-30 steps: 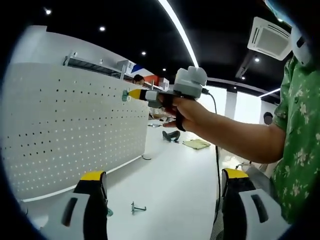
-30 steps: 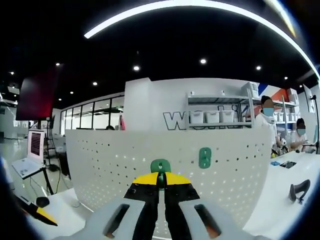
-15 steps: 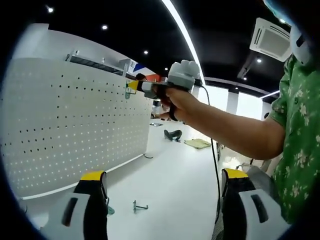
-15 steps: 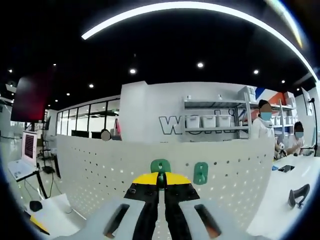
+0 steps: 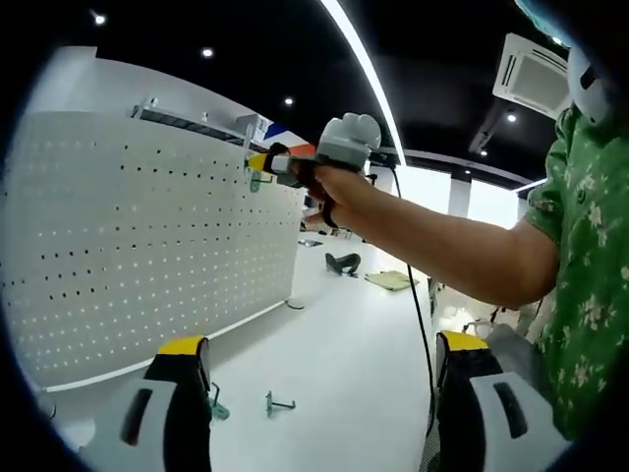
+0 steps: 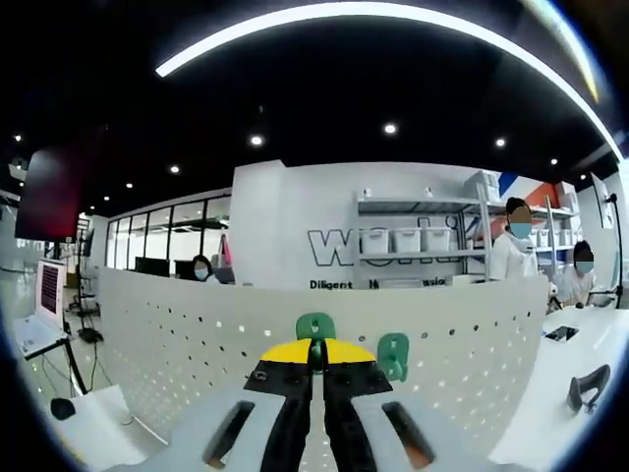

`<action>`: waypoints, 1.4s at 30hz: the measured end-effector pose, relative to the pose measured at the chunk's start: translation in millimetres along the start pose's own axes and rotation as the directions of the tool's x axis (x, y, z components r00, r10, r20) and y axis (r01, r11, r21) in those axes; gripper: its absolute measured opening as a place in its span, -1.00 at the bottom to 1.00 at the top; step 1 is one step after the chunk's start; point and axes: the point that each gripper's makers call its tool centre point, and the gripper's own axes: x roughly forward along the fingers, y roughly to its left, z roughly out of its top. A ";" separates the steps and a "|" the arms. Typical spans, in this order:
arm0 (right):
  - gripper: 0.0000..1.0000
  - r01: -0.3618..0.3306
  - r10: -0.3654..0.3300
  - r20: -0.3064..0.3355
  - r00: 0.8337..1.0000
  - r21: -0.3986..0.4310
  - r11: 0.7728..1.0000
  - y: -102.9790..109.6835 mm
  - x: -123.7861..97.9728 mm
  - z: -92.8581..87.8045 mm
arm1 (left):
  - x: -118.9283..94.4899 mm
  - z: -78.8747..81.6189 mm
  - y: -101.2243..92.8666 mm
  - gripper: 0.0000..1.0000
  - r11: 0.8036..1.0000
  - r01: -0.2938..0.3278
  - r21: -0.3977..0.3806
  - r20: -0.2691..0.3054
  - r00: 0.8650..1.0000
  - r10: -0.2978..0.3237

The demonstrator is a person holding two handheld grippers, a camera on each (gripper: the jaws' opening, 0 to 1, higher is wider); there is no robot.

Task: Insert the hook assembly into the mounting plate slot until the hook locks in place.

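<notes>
Gripping a green hook assembly (image 6: 315, 325) between closed yellow-tipped jaws, the right gripper (image 6: 315, 356) holds it up at the top edge of the white pegboard (image 6: 197, 364); the green tab pokes out just above the jaw tips at 12 o'clock from them. Just beside it, at about 3 o'clock, a second green mounting plate (image 6: 393, 355) sits on the pegboard face.

On to containers: white storage bins (image 6: 407, 240) line a metal shelf unit (image 6: 423, 231) behind the board, up at 1 o'clock; what they hold cannot be made out. Writing next: big dark letters on the back wall read "W" and then run behind the shelf, and a smaller line under them starts "Diligent", with the rest too blurred to read. Two people stand at a desk at 3 o'clock, and a monitor (image 6: 48, 290) glows at 9 o'clock.

Over in the left gripper view, the person's hand (image 5: 339, 192) is wrapped around the right gripper (image 5: 257, 162), forearm stretched out straight from a green floral sleeve (image 5: 585, 246), pushing the yellow tips against the pegboard (image 5: 147, 246) near its upper edge at 11 o'clock. The green piece (image 5: 257, 179) shows right at the tips, touching the board.

The left gripper (image 5: 319, 413) hangs low with its jaws spread wide apart and nothing between them. On the white table (image 5: 344, 374) between those jaws lies a spare metal hook (image 5: 277, 403), with a small green part (image 5: 216, 411) just beside the left jaw.
</notes>
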 end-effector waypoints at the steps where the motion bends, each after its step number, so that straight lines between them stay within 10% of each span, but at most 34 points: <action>1: -0.98 0.001 -0.001 0.000 1.000 0.000 1.000 -0.6 1.3 -0.1 | -0.1 0.4 0.4 0.95 1.000 -0.002 0.000 0.001 1.000 0.002; 42: -0.97 0.018 -0.018 -0.030 0.999 -0.007 1.000 -8.4 16.0 -13.4 | 2.0 8.7 13.2 0.99 0.991 0.016 0.130 -0.035 0.999 -0.011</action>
